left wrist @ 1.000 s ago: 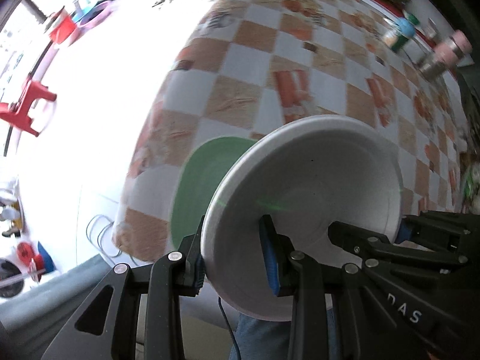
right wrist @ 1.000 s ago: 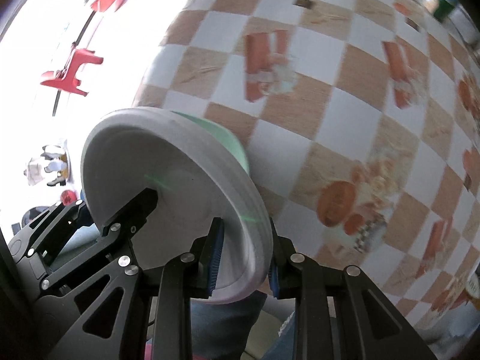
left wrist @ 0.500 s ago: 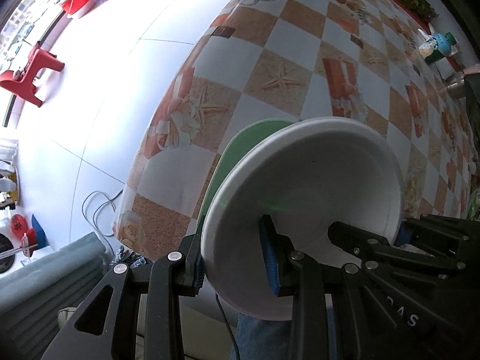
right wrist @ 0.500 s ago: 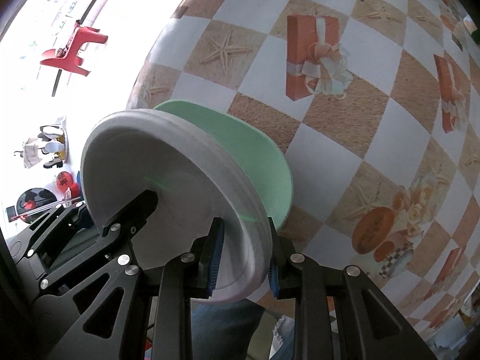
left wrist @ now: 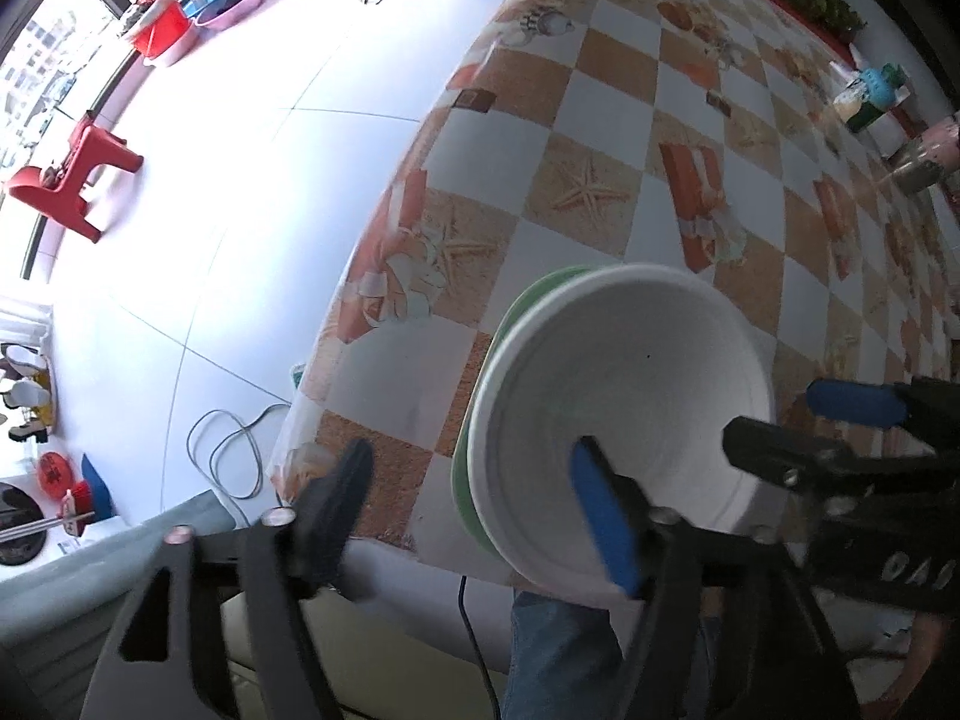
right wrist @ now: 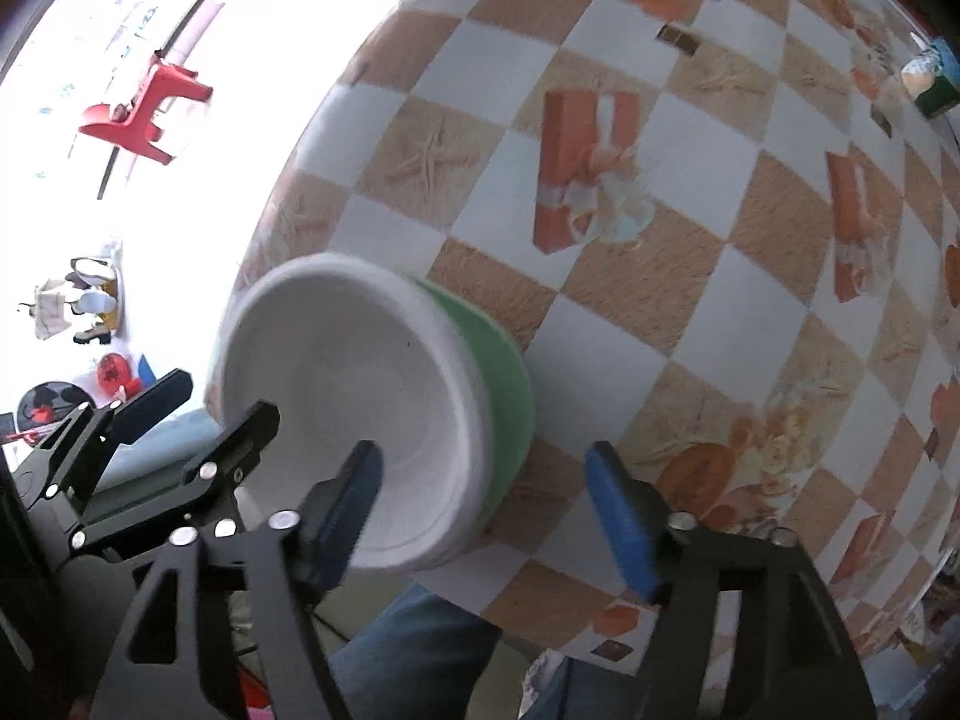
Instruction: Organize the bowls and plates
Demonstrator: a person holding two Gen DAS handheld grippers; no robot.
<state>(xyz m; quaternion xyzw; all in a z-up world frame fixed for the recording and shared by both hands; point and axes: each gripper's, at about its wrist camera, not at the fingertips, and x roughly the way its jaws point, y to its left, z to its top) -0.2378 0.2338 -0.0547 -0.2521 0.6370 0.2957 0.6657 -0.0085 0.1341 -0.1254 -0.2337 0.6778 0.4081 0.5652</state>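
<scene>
Opening wide now, both sets of jaws are spreading apart around the white bowl (left wrist: 624,384), and no pad presses on its rim any more. Left gripper (left wrist: 480,504) straddles the near-left rim, 1 blue pad inside the bowl and the other finger out over the tablecloth (left wrist: 600,102). Right gripper (right wrist: 486,510) straddles the opposite rim the same way, 1 finger inside, 1 blue pad clear of the wall. White bowl sits nested in the green bowl (right wrist: 510,384), whose rim peeks out from under it as a thin band. The stack rests at the near corner of the checked tablecloth, close to the table edge. A denim-clad leg (right wrist: 414,648) shows just below that edge.
</scene>
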